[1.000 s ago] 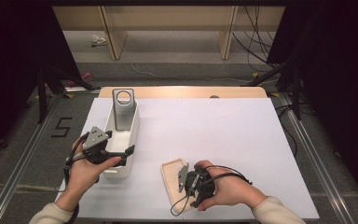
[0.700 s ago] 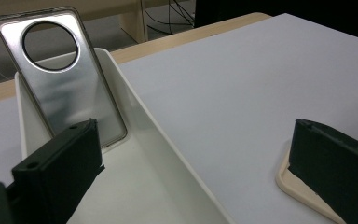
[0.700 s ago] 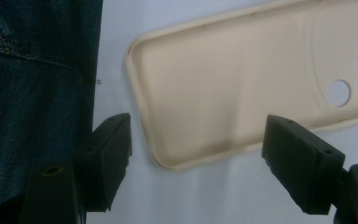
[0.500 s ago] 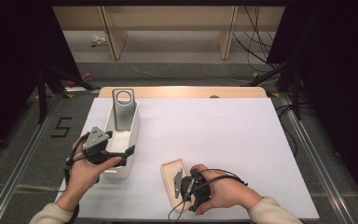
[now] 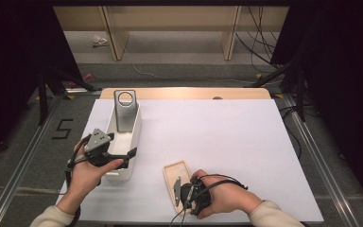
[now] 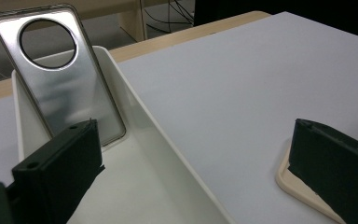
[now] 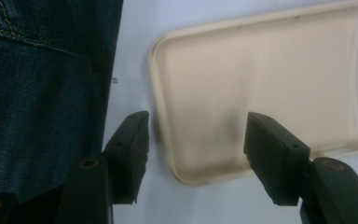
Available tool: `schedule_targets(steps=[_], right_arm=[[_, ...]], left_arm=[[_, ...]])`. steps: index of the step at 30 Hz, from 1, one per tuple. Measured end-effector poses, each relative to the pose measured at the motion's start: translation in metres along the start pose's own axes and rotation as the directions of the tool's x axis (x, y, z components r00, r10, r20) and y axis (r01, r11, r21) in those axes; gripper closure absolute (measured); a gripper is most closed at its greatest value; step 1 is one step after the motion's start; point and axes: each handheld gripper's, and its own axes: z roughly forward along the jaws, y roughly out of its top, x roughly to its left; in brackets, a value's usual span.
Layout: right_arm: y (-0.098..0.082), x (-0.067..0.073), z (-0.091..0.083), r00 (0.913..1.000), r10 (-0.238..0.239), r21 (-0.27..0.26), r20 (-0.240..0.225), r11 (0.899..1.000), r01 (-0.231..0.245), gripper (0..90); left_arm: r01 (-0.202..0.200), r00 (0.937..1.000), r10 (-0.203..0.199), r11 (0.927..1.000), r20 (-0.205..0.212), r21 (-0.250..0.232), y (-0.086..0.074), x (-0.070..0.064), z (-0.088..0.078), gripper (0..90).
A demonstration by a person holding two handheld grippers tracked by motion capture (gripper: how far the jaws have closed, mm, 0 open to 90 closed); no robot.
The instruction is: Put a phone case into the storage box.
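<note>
- closing on the beige phone case (image 7: 261,88): right tool (image 5: 182,191) straddles its near corner, jaws just been narrowing, half open, pads not yet touching.
- case lies flat on the worktop (image 5: 227,137), long axis running away from the person; right hand is nearest.
- left tool (image 5: 118,158) open wide over the white tray (image 5: 134,124), holding nothing.

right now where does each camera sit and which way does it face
high view: above the person's side, looking forward and down on the white table; both forearms, left hand-held gripper and right hand-held gripper show.
left gripper view: rides the left hand-held gripper, facing the white bin and silver phone-back plate; its jaws show.
right gripper view: rides the right hand-held gripper, looking down at the cream phone case; its jaws straddle the case's edge.
shared: the cream case appears in all three.
</note>
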Motion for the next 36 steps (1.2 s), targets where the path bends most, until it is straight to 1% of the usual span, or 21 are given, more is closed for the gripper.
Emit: schedule_targets(steps=[1,2,3,4,5,6,7,12,16,18,21,28,30,36], right_arm=[[0.001,0.0,0.0,1.0,-0.008,0.004,0.002,1.0,0.008,43.0],[0.002,0.001,0.0,1.0,-0.007,0.01,0.003,1.0,0.007,43.9],[0.003,0.001,0.001,0.9999,-0.015,0.007,0.004,1.0,0.015,45.2],[0.004,0.002,0.0,0.9999,-0.014,0.021,0.002,1.0,0.014,45.8],[0.004,0.002,0.001,0.9999,-0.012,0.017,0.001,1.0,0.012,46.2],[0.005,0.002,0.001,0.9998,-0.021,0.028,0.004,0.999,0.02,47.2],[0.006,0.002,0.001,0.9997,-0.024,0.028,0.003,0.999,0.024,47.5],[0.008,0.004,0.003,0.9997,-0.025,0.042,0.001,0.999,0.025,50.7],[0.009,0.005,0.004,0.9997,-0.023,0.047,-0.011,0.999,0.023,55.4],[0.01,0.005,0.004,0.9994,-0.031,0.055,-0.013,0.998,0.031,57.3],[0.011,0.006,0.005,0.9997,-0.019,0.063,-0.013,0.998,0.02,61.1],[0.013,0.007,0.004,0.9999,0.012,0.092,-0.011,0.996,-0.011,66.7],[0.013,0.008,0.004,0.9997,0.022,0.087,-0.012,0.996,-0.021,69.3],[0.014,0.01,0.004,0.9995,0.021,0.093,-0.022,0.995,-0.019,75.6]], left_arm=[[0.0,1.0,0.0,1.0,0.0,-0.001,0.0,0.0,0.0,1.9],[0.0,1.0,0.0,1.0,0.0,-0.001,0.0,0.0,0.0,1.9],[0.0,1.0,0.0,1.0,0.0,-0.001,0.0,0.0,0.0,1.9],[0.0,1.0,0.0,1.0,0.0,0.0,0.0,0.0,0.0,1.9],[-0.001,1.0,0.001,1.0,0.001,0.0,0.0,0.0,0.0,1.9],[-0.001,1.0,0.001,1.0,0.0,0.0,0.0,0.0,0.0,1.9],[0.0,1.0,0.0,1.0,0.001,0.0,0.0,0.0,0.0,1.9],[0.0,1.0,0.0,1.0,0.002,0.001,0.0,-0.001,0.001,1.9],[-0.001,1.0,0.001,1.0,0.002,0.001,0.0,-0.001,0.001,1.9],[-0.001,1.0,0.001,1.0,0.002,0.001,0.0,-0.001,0.0,1.9],[-0.002,1.0,0.002,1.0,0.002,0.001,0.0,-0.001,0.0,1.9],[-0.005,1.0,0.005,1.0,0.004,0.002,0.0,-0.001,0.0,1.9],[-0.005,1.0,0.005,1.0,0.004,0.003,0.0,-0.001,0.001,1.9],[-0.005,1.0,0.005,1.0,0.005,0.004,0.0,-0.001,0.001,2.0]])
